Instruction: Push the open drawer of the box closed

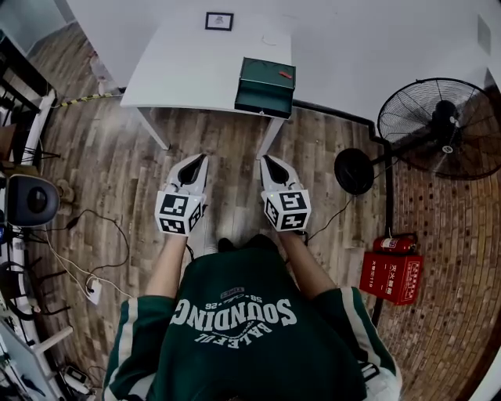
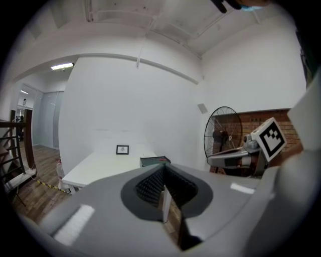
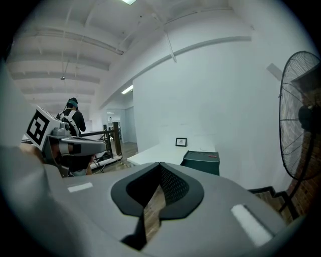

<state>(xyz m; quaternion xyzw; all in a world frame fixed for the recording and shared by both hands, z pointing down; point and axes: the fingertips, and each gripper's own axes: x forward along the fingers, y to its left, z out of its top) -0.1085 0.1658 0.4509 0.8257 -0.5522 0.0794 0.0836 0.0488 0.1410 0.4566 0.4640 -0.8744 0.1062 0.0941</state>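
Observation:
A dark green box (image 1: 266,86) stands at the near right edge of a white table (image 1: 188,70). Its lower front juts out slightly toward me; I cannot tell how far the drawer is out. The box also shows small and far off in the left gripper view (image 2: 154,160) and the right gripper view (image 3: 201,162). Both grippers hang side by side above the wooden floor, well short of the table. The left gripper (image 1: 201,160) (image 2: 163,169) is shut and holds nothing. The right gripper (image 1: 266,161) (image 3: 159,165) is shut and holds nothing too.
A small framed picture (image 1: 219,21) stands at the table's far edge. A standing fan (image 1: 442,129) and a red fire-extinguisher box (image 1: 391,270) are at the right. Black equipment (image 1: 31,200) and cables (image 1: 86,235) lie at the left. A person (image 3: 70,113) stands far off.

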